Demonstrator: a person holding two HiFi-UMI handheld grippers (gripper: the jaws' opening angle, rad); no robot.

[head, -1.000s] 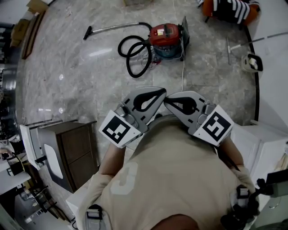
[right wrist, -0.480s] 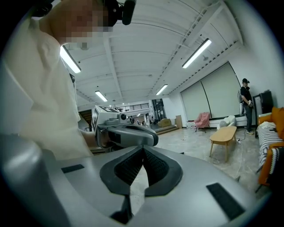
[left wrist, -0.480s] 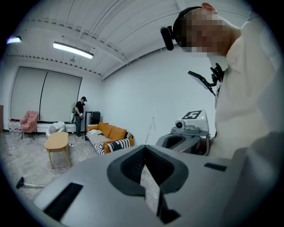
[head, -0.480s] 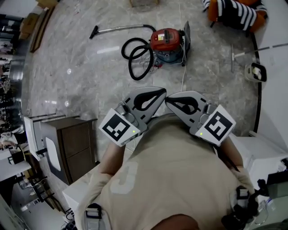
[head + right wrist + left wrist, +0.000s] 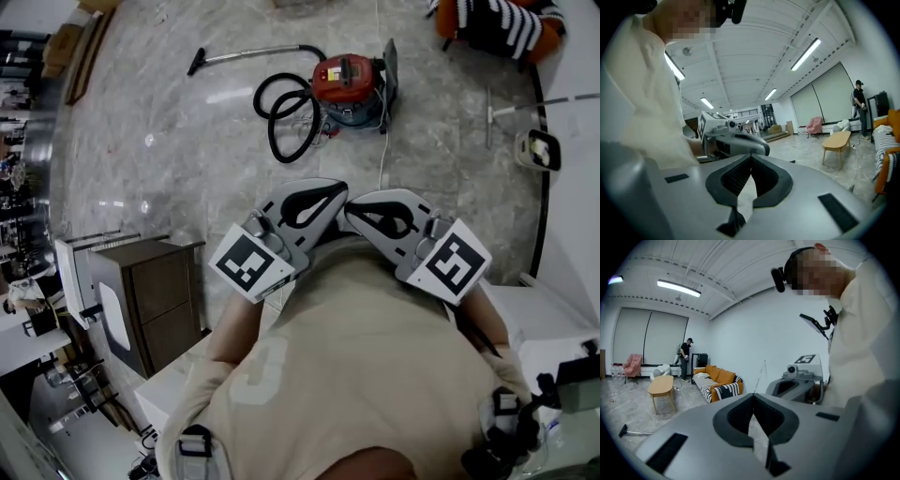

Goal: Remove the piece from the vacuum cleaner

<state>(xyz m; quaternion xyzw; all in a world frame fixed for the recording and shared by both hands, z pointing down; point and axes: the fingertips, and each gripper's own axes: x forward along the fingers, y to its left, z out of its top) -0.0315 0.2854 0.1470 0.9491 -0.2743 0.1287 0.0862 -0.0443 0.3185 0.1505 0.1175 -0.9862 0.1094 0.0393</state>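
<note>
The person has shifted a little across the grey marble floor [image 5: 187, 159], but the left gripper [image 5: 323, 199] and right gripper [image 5: 367, 212] are held as before at the chest, each pressed shut on nothing. The red and grey canister vacuum cleaner [image 5: 347, 84] with its coiled black hose [image 5: 286, 122] lies well ahead of both tips, so I judge the approach barely begun. Only the head view shows the canister. The gripper views confirm the closed jaws and look out across the room towards an orange sofa [image 5: 717, 379].

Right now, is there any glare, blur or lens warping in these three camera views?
Head view: bent at the edges, bright glare patches on the marble floor, vacuum cleaner sharp. Left gripper view: heavy fisheye, black corners, ceiling light blown out. Right gripper view: same fisheye, near shirt pale and soft.
</note>
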